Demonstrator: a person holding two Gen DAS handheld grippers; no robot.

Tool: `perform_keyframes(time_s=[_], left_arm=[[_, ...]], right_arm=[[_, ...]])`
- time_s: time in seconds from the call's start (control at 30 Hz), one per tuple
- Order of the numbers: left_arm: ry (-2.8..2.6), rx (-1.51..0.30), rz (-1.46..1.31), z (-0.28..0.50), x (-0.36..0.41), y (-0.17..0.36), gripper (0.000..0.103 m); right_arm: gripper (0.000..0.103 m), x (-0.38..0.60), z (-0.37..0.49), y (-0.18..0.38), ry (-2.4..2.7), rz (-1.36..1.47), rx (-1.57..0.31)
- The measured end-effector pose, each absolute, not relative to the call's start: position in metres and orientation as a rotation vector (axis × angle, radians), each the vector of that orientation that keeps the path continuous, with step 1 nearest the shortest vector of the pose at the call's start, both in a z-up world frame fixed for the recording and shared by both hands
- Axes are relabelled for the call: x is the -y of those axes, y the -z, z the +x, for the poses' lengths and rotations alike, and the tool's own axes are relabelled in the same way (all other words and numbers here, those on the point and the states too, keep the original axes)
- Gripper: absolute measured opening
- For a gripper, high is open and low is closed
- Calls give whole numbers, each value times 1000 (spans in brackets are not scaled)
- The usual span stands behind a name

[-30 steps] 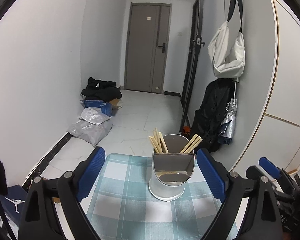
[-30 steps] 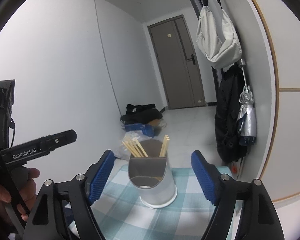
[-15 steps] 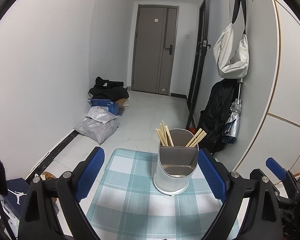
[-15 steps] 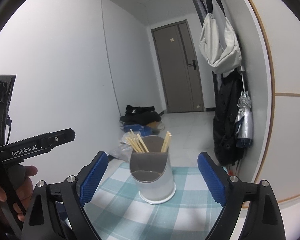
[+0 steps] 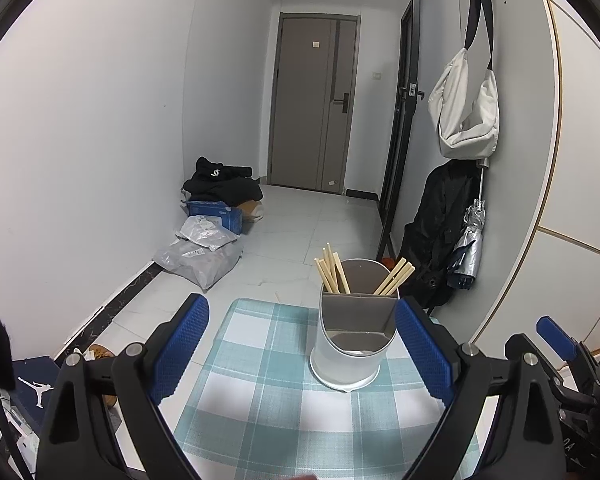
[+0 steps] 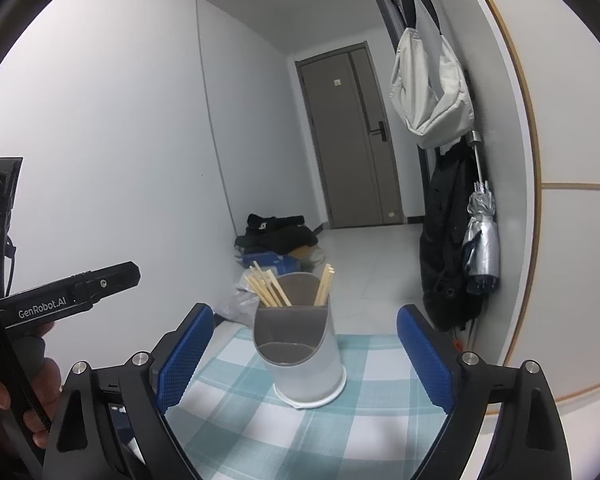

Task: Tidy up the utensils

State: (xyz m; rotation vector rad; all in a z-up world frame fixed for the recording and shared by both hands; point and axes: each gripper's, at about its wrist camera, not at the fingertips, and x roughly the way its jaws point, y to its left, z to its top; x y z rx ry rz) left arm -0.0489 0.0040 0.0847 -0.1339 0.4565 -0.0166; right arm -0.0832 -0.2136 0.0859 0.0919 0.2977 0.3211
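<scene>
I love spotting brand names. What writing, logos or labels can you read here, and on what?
"GenRobot.AI": on the black body of the left hand-held gripper.
Jumping-figure logo, no words: dark box on the floor.
Labels on the grey mail bags and blue box: too small to read.

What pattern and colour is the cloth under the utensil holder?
The tablecloth is a teal-and-white check, clearest in the left wrist view, under the utensil holder.

A home entrance hallway. Far off stands a grey door [image 5: 314, 106]. A bag [image 5: 466, 114] and umbrella [image 5: 470, 248] hang right
</scene>
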Motion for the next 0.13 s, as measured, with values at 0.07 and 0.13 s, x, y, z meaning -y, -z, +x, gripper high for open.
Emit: perform_keyframes(time_s=[0.07, 0.13], left_arm=[[13, -456, -140, -49, -6, -83, 92], [11, -459, -145, -48, -7, -80, 92]], right_arm=[[94, 214, -83, -85, -319, 93, -300], [95, 215, -82, -84, -315, 93, -304]])
